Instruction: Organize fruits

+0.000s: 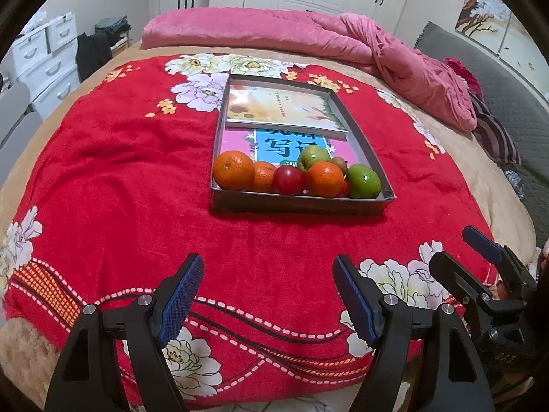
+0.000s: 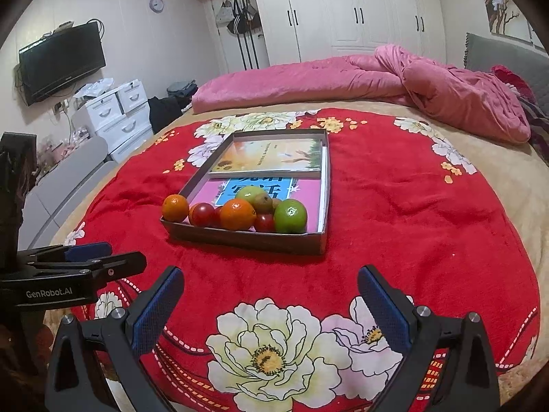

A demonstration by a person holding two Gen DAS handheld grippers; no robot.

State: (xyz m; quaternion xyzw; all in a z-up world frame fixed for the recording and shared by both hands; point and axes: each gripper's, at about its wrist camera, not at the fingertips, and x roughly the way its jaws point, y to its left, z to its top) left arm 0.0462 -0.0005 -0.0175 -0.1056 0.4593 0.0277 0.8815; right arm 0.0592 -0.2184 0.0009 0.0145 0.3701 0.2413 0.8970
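1. Fruits all sit bunched at the near end of the shallow tray (image 1: 363,144), which lies on the red floral blanket (image 1: 113,158). Left to right: big orange (image 1: 233,170), smaller orange (image 1: 263,175) behind it, red fruit (image 1: 289,179), orange (image 1: 324,179), green fruit (image 1: 363,181); green apple (image 1: 313,156) behind.
2. Two books (image 1: 281,108) fill the tray's far part.
3. Left gripper (image 1: 266,297): jaws wide apart, nothing held, hovering near edge of blanket. Right gripper (image 2: 271,309): likewise wide open, empty, just right of the left one.
4. Scene fits both fruit gathered in tray already, or a pile awaiting sorting; can't tell which.
5. If a pick comes: go for end fruits, they're clearest. Round & smooth, so close pads across widest part, gently w/ the red ones. Mid fruits touch; nudging one may roll the others.
6. Hard to make out: small brownish fruit (image 2: 263,202) beside the apple, type unclear; another red fruit (image 2: 264,222) mostly hidden in left view. Lower book's title half covered. Person not visible.
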